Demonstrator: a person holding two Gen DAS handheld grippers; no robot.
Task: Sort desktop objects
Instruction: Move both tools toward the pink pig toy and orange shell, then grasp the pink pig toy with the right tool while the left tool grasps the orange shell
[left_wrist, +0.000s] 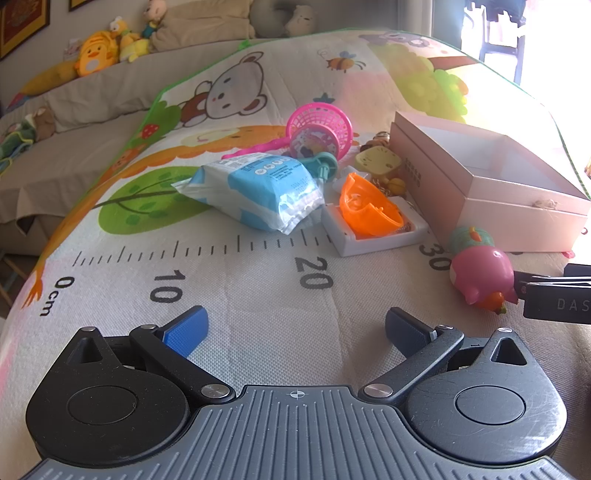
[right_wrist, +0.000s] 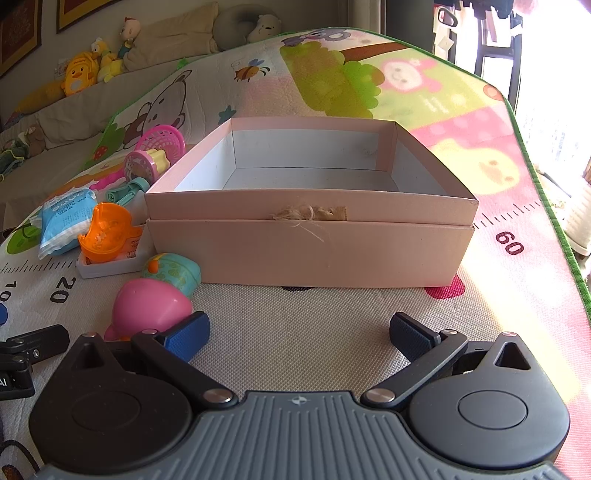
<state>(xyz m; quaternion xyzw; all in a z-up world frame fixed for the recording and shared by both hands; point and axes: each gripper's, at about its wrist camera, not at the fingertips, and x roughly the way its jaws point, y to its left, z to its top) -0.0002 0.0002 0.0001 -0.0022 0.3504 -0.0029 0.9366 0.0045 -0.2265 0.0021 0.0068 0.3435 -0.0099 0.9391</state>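
An open pink box stands on the play mat straight ahead of my right gripper, which is open and empty. The box shows at the right in the left wrist view. My left gripper is open and empty over the mat's ruler print. Ahead of it lie a blue-white packet, an orange plastic piece on a small white tray, a pink basket and a pink-and-teal toy. That toy lies just left of my right gripper.
A teal handle toy and yellow trinkets lie between the basket and the box. The mat's green edge runs along the right. A sofa with plush toys stands behind.
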